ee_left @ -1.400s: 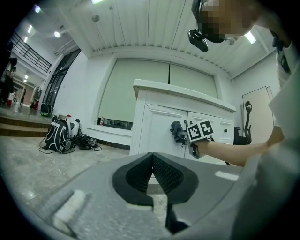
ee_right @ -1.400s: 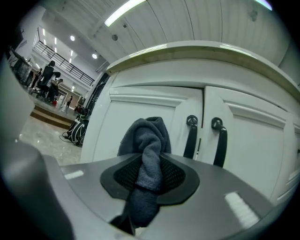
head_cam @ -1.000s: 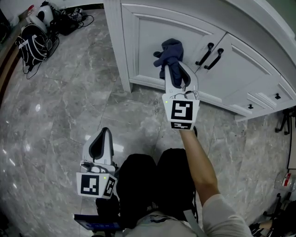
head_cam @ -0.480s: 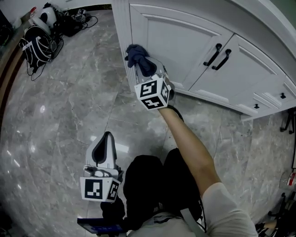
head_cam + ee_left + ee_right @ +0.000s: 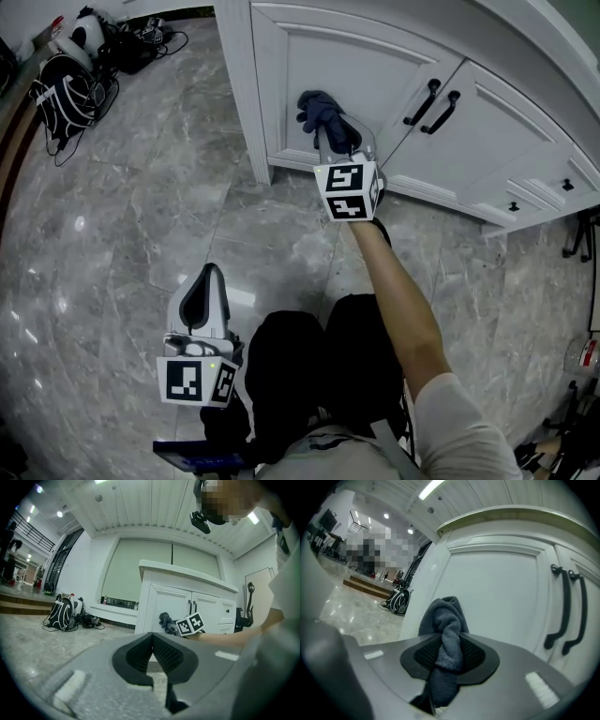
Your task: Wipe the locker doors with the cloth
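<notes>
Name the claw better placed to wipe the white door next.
Right. The right claw is shut on the cloth and held close to the door panel. The left claw is shut with nothing in it, low over the floor, well back from that door.

The right claw (image 5: 450, 652) clamps a grey cloth (image 5: 446, 618), which bunches up past its tips. A white locker door (image 5: 497, 590) stands ahead, with black handles (image 5: 564, 609) off to the claw's right.
</notes>
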The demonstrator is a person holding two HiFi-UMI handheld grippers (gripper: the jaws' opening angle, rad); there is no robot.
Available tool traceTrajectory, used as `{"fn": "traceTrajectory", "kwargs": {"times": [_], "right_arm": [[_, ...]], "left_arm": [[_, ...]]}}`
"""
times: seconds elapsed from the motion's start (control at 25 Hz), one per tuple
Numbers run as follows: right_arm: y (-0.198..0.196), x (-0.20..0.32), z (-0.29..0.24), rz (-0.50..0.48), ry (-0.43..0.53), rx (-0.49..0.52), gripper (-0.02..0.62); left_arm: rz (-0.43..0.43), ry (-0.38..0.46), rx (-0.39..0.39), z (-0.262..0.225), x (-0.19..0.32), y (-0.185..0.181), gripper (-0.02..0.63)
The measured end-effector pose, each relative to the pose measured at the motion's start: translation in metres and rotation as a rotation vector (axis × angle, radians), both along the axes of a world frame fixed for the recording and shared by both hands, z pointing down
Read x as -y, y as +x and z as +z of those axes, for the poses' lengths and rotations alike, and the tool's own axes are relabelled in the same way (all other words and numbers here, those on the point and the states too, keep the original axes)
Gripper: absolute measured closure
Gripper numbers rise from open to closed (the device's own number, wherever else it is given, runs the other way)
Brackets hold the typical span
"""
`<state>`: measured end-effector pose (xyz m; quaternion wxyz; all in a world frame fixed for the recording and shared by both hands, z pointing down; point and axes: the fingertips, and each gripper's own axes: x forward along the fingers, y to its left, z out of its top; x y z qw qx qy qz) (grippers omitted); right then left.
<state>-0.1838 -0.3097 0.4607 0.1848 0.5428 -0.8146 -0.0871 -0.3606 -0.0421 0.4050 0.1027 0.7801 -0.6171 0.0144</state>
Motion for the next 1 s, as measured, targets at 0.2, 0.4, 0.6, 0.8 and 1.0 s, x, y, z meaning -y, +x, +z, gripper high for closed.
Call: {"fn": "traceTrajectory", "kwargs": {"times": [0.2,0.4,0.6,0.8,1.0], "right_arm": [[0.06,-0.007,-0.003,0.099,0.005,-0.002,0.497],[0.099,-0.014,0.0,0.164,0.005,-0.001,0.499],[0.105,-0.027,-0.004,0.158,0.029,0.009,0.499],[0.058,-0.058,-0.015,0.009,0.095,-0.023,0.497],[-0.014,-0.075,-0.003,-0.148,0.098,-0.038,0.495]], "left_arm": [[0.016,0.003,-0.001,-0.001,0.002,0.009,0.604],[0.035,0.004,0.0,-0.002,0.002,0.02,0.604],[0.042,0.005,-0.001,-0.002,0.002,0.026,0.604],[0.043,0.007,-0.003,-0.003,0.004,0.026,0.604],[0.042,0.003,-0.005,0.0,0.004,0.026,0.604]]}}
